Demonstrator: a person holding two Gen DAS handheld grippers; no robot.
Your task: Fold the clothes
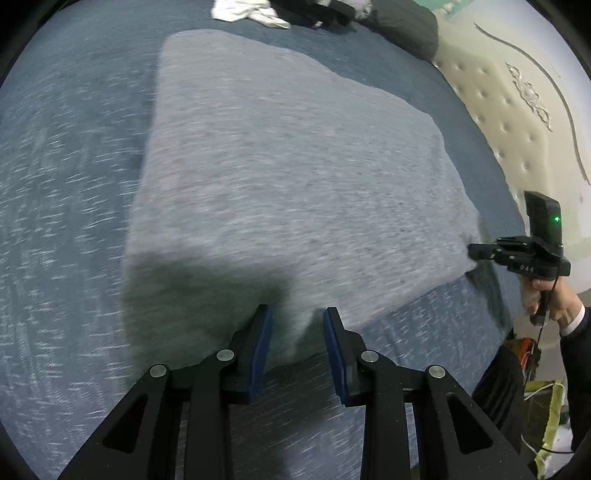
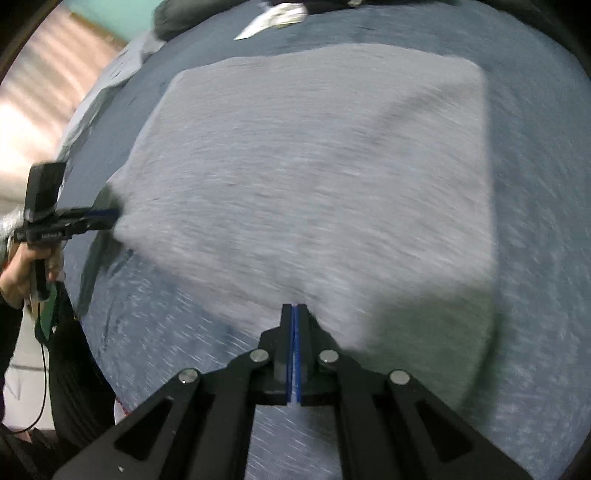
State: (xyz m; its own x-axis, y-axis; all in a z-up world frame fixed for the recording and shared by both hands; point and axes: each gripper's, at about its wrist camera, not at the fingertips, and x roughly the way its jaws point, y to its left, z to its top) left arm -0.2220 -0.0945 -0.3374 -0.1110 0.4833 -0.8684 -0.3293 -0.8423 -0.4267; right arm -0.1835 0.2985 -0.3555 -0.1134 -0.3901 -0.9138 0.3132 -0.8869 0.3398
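- The grey garment (image 1: 280, 177) lay folded into a rough rectangle on the blue bed cover (image 1: 66, 206), in the middle of the bed, with its far edge toward the pile of clothes.
- Your left tool (image 1: 297, 314) pointed down at the near corner of the garment. Its two blue pads (image 1: 260, 347) stood partly apart, and a fold of the grey cloth bunched up between them; the picture was blurred, so I could not tell if the pads really pressed on it.
- In the right wrist view, the left tool (image 2: 110, 214) was at the other near corner of the garment, with its tips touching the cloth edge, and your left hand (image 2: 22, 273) held its handle.
- Your right tool (image 2: 294, 314) had its jaws fully together, blue pad against blue pad. The tips were at the near edge of the grey garment (image 2: 314, 177), and the edge seemed to be pinched between them, but no cloth showed clearly inside.
- In the left wrist view, the right tool (image 1: 474, 251) met the garment's right corner, and your right hand (image 1: 554, 299) in a dark sleeve (image 1: 576, 332) gripped the handle.
- At the far end of the bed there were a white cloth (image 1: 247, 13), some black clothes (image 1: 321, 14) and a dark grey pillow (image 1: 406, 29).
- A cream tufted headboard (image 1: 502, 122) stood beside the bed on the right.
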